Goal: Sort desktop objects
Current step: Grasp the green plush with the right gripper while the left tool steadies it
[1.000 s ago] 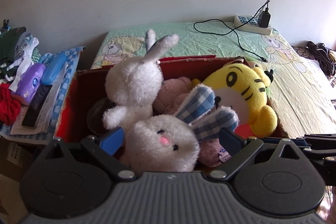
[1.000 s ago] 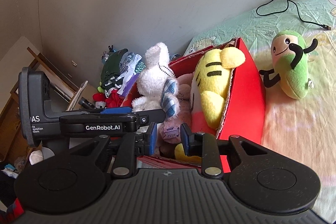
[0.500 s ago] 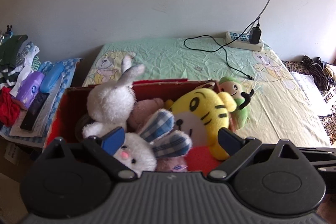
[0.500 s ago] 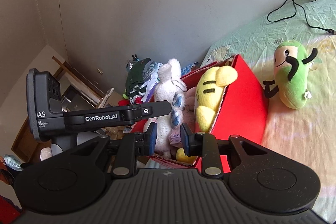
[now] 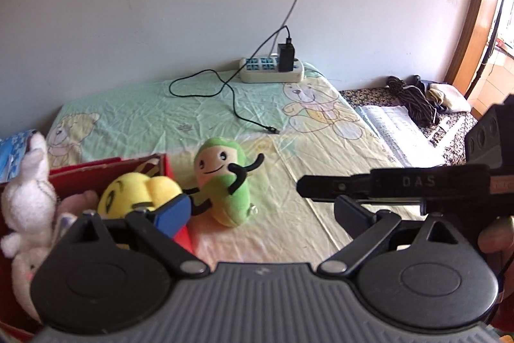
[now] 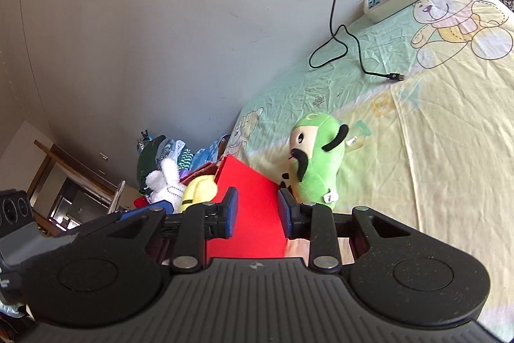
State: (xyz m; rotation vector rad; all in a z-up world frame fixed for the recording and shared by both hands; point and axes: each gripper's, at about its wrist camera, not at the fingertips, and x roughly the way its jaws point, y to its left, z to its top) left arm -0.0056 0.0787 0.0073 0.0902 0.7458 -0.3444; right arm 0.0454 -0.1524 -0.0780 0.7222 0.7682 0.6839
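Your left tongs (image 5: 260, 208) gape wide and empty, your right tongs (image 6: 257, 214) stand narrowly parted and empty; the red box (image 5: 106, 169) left of them holds several plush toys, while the green plush (image 5: 225, 185) just ahead lies on the bed (image 5: 321, 182), seemingly unsorted

Open bear-print bed sheet (image 5: 321, 182) lies right of the green smiling plush toy (image 5: 225, 185). On its left, the red cardboard box (image 6: 250, 214) stands just beside it; a black charging cable (image 5: 237, 108) crosses behind.
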